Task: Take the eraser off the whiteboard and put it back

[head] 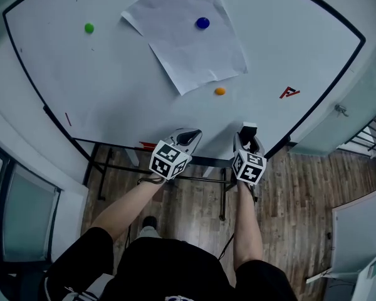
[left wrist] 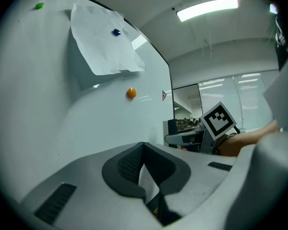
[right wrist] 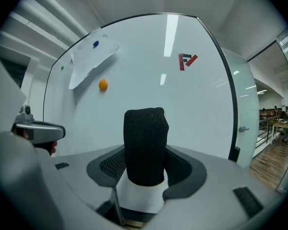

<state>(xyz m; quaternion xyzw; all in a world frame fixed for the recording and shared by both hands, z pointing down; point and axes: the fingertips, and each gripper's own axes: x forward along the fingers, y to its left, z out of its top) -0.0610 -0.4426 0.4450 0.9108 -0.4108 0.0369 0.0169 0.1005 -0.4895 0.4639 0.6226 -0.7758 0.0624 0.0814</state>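
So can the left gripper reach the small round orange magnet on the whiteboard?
Probably yes: the small round orange magnet sits on bare whiteboard just beyond the left gripper, with nothing between.

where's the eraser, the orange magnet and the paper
eraser (right wrist: 145,145): right gripper view, middle of its black felt
orange magnet (head: 220,91): head view, its centre
paper (head: 188,46): head view, middle of the sheet

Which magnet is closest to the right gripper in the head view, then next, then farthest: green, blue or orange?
1. Orange magnet, just up-left of the right gripper.
2. Blue magnet, on the paper.
3. Green magnet, far upper left.
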